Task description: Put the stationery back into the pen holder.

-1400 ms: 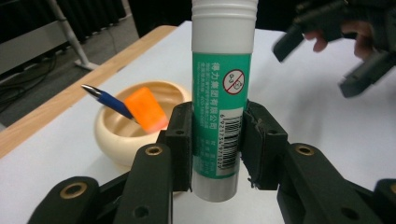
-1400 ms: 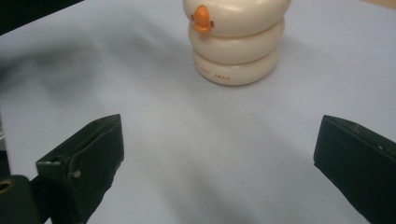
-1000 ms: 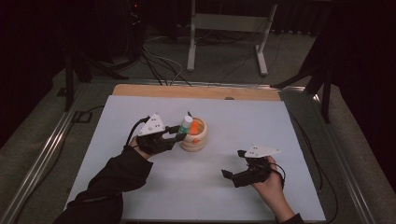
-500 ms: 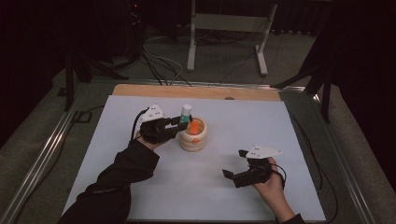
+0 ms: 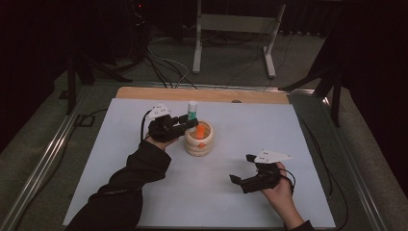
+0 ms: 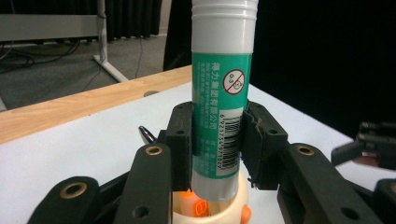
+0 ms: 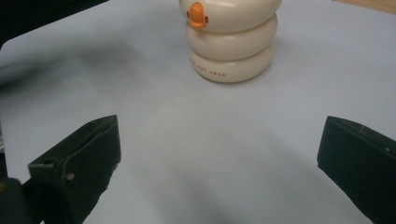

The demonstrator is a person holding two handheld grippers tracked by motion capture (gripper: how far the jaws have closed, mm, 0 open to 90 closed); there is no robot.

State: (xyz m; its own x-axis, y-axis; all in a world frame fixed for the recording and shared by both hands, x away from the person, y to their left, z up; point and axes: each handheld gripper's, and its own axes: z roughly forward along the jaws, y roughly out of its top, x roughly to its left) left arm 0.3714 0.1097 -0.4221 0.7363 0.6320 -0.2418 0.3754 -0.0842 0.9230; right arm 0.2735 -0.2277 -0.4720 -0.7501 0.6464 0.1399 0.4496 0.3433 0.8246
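Note:
My left gripper (image 5: 188,123) (image 6: 217,140) is shut on a green and white glue stick (image 6: 221,93) (image 5: 192,111), which it holds upright over the mouth of a cream, duck-shaped holder (image 5: 200,139) (image 7: 231,39) (image 6: 224,212) in the middle of the mat. The stick's bottom end sits just inside the holder's rim. Orange items (image 5: 201,130) stand in the holder. My right gripper (image 5: 242,169) (image 7: 219,158) rests near the front right of the mat, open, with nothing between its jaws.
The white mat (image 5: 120,159) covers the table, with a wooden strip (image 5: 144,92) along its far edge. A pen tip (image 6: 146,133) pokes up behind the left jaw. Cables and a metal stand (image 5: 231,29) lie on the floor beyond.
My left gripper carried the glue stick to the right, from beside the holder to over its mouth. The right gripper stayed put.

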